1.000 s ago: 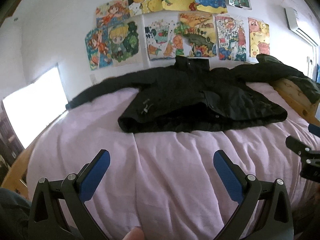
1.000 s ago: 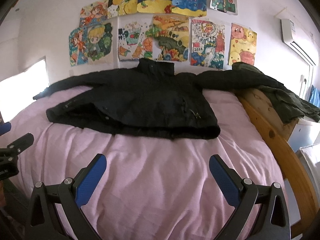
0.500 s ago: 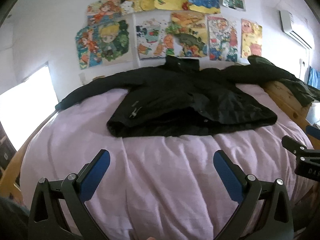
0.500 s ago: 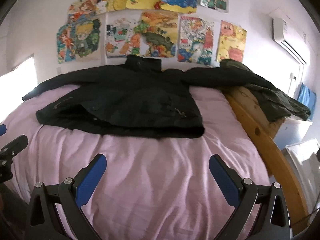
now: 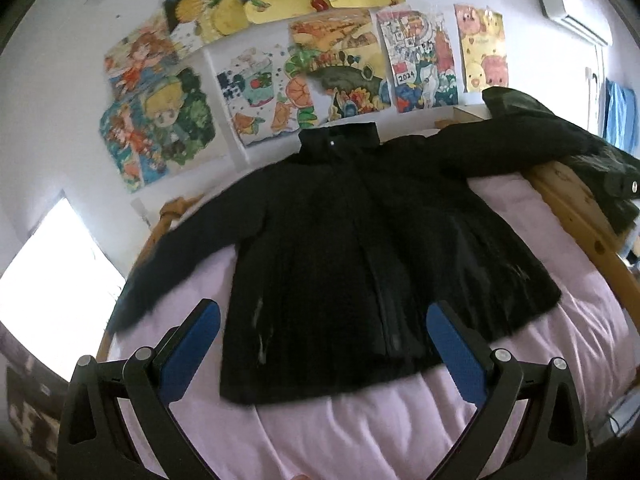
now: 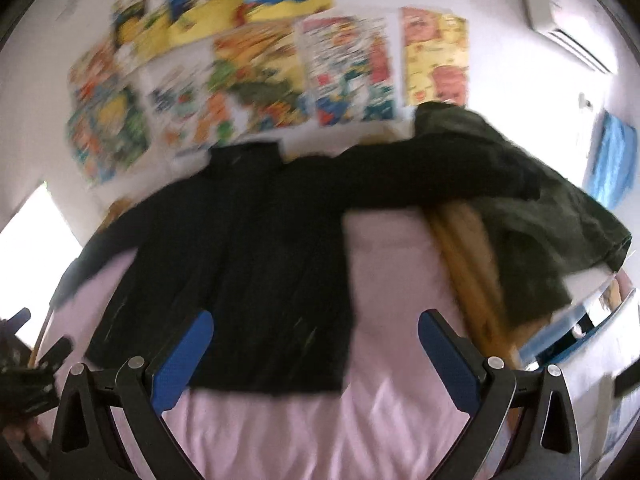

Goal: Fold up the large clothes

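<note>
We have folded nothing yet: the black jacket lies flat on the pink bedsheet, front up, collar toward the wall, both sleeves spread wide. Our left gripper and right gripper hover above the jacket's hem, jaws wide apart and empty. Every fold remains. The jacket's right-hand sleeve reaches over the wooden bed frame onto a dark green garment, which may snag it

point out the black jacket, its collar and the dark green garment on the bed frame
black jacket [image 5: 320, 264], left wrist view, middle of its front
collar [image 5: 339, 140], left wrist view, front of the stand-up collar
dark green garment [image 6: 532, 216], right wrist view, its middle, blurred
</note>
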Available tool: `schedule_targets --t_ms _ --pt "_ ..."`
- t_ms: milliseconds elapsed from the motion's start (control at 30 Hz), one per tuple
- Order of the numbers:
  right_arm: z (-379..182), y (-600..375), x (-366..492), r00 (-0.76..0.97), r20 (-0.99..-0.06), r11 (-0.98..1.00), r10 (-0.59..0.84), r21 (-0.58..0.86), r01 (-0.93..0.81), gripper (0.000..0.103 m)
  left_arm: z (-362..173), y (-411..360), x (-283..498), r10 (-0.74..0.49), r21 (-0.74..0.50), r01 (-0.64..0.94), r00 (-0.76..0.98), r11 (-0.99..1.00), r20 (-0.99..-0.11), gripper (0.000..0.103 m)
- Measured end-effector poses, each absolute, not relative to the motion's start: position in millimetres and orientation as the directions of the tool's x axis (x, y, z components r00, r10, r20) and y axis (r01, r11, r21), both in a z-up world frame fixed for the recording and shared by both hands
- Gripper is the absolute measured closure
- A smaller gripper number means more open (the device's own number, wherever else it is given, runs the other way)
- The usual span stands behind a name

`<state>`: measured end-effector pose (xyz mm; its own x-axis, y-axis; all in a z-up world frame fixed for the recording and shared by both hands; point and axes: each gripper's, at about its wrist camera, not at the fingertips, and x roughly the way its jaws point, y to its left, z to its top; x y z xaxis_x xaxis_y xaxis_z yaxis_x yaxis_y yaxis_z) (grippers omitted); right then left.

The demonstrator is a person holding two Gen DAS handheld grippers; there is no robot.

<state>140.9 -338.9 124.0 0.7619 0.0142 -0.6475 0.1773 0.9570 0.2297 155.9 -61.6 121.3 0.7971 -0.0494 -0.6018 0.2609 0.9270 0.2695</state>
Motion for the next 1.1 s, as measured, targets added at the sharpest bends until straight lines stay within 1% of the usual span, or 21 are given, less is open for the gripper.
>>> schedule_targets --t_ms 100,267,367,400,433,467,533,667,833,867,900,933,967,1000,1100 --pt "117.4 -388.5 178.2 0.77 -0.635 0.936 -0.056 0.235 0.263 0.0 122.8 -78.9 204.1 -0.066 0.281 0.279 0.809 0.918 -0.584 0.001" --pt "98.5 -472.4 221.5 0.773 -0.606 0.876 -0.188 0.252 0.41 0.0 114.1 -122.2 311.5 -0.185 0.179 0.345 0.796 0.921 -0.577 0.001" --pt "88.6 -520.4 235.5 0.784 -0.582 0.824 -0.217 0.321 0.467 0.0 105.8 -152.3 373.7 -0.246 0.116 0.384 0.767 0.916 -0.593 0.001" --pt "85.9 -532.9 235.7 0.794 -0.559 0.806 -0.24 0.341 0.484 0.0 97.5 -165.9 398.7 -0.264 0.101 0.398 0.758 0.912 -0.597 0.001" --pt "82.6 -544.7 234.4 0.805 -0.532 0.785 -0.264 0.366 0.499 0.0 91.4 -177.8 416.7 -0.266 0.104 0.403 0.755 0.909 -0.6 0.001" --pt "78.8 -554.6 233.6 0.808 -0.527 0.77 -0.266 0.388 0.506 0.0 83.8 -190.0 434.5 -0.267 0.108 0.408 0.752 0.906 -0.603 0.001" --pt "71.7 -574.4 241.0 0.795 -0.553 0.74 -0.248 0.421 0.524 0.0 68.7 -206.7 458.2 -0.269 0.106 0.415 0.742 0.903 -0.614 0.001" --pt "56.5 -611.2 246.5 0.77 -0.582 0.652 -0.261 0.482 0.585 0.0 31.6 -232.5 507.0 -0.277 0.061 0.419 0.695 0.906 -0.664 0.002" --pt "27.5 -652.9 243.9 0.751 -0.608 0.516 -0.256 0.571 0.638 0.0 0.1 -258.4 537.6 -0.282 0.06 0.434 0.678 0.899 -0.678 0.002" --pt "24.1 -655.8 244.2 0.751 -0.608 0.502 -0.258 0.579 0.642 0.006 -3.7 -264.2 540.5 -0.281 0.063 0.435 0.678 0.898 -0.679 0.002" --pt "18.3 -660.7 244.1 0.75 -0.611 0.481 -0.253 0.594 0.645 0.015 -9.7 -268.6 548.5 -0.278 0.061 0.433 0.674 0.899 -0.684 0.002" --pt "12.0 -664.7 245.1 0.747 -0.619 0.458 -0.244 0.605 0.651 0.02 -13.6 -273.8 553.6 -0.276 0.059 0.429 0.673 0.901 -0.686 0.002" --pt "6.9 -667.2 246.2 0.745 -0.623 0.437 -0.238 0.616 0.655 0.029 -17.5 -277.6 558.9 -0.278 0.052 0.427 0.67 0.903 -0.689 0.002" --pt "2.7 -670.1 246.6 0.745 -0.623 0.422 -0.238 0.624 0.657 0.034 -21.1 -280.2 564.0 -0.278 0.045 0.423 0.668 0.905 -0.691 0.002" --pt "1.7 -671.2 253.6 0.75 -0.61 0.433 -0.257 0.621 0.653 0.037 -32.3 -289.7 577.1 -0.281 0.029 0.422 0.653 0.906 -0.703 0.002"
